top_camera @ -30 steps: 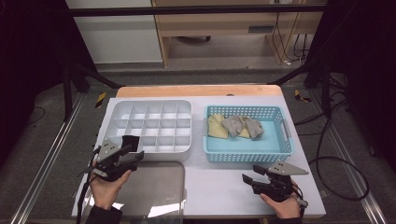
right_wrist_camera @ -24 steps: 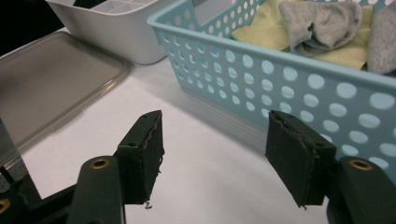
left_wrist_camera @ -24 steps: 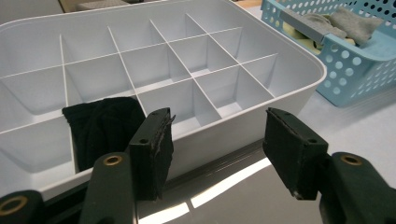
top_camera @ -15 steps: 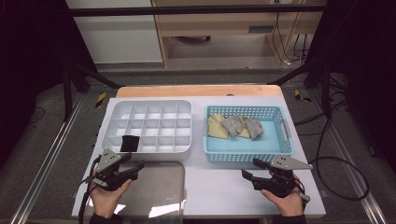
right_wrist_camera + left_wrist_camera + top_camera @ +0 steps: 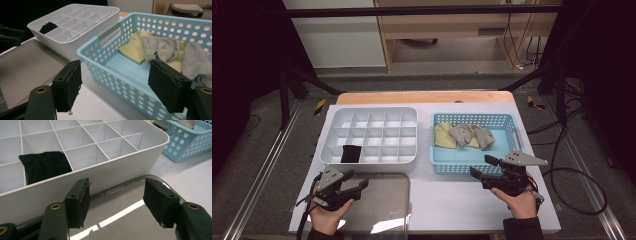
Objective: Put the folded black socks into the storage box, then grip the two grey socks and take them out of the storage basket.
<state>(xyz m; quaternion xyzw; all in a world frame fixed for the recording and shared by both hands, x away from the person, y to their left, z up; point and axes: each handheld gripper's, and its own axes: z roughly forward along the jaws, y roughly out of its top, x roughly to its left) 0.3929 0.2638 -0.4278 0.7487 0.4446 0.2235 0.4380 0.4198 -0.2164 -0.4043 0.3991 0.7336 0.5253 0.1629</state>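
**Both grippers empty, black sock in the organiser**

The left gripper point(image 5: 354, 189) hangs over a shiny lid point(image 5: 377, 210) lying flat on the worktop point(image 5: 452, 200), just in front of the white organiser point(image 5: 369, 136). Its jaws have just been opening and stand wide, with nothing between them; in the left gripper view the pads point(image 5: 81, 200) frame the lid point(image 5: 125, 220) and the organiser's near wall point(image 5: 100, 176).

A black sock point(image 5: 351, 153) sits bunched in a compartment of the organiser's front row, the second from its left end in the high view. In the left gripper view the sock point(image 5: 43, 167) fills its compartment just behind the near wall, apart from the gripper.

The right gripper point(image 5: 484, 167) is held at the near edge of the blue basket point(image 5: 512, 135), to the organiser's right. Its jaws too have just been opening and stand wide, empty. In the right gripper view point(image 5: 120, 87) they straddle the basket's near wall point(image 5: 112, 75); whether a pad touches it I cannot tell.

Inside the basket lie yellow socks point(image 5: 135, 47) and grey socks point(image 5: 162, 50), piled together toward the far side, grey partly on top of yellow. In the high view the pile point(image 5: 464, 135) sits well apart from the gripper.
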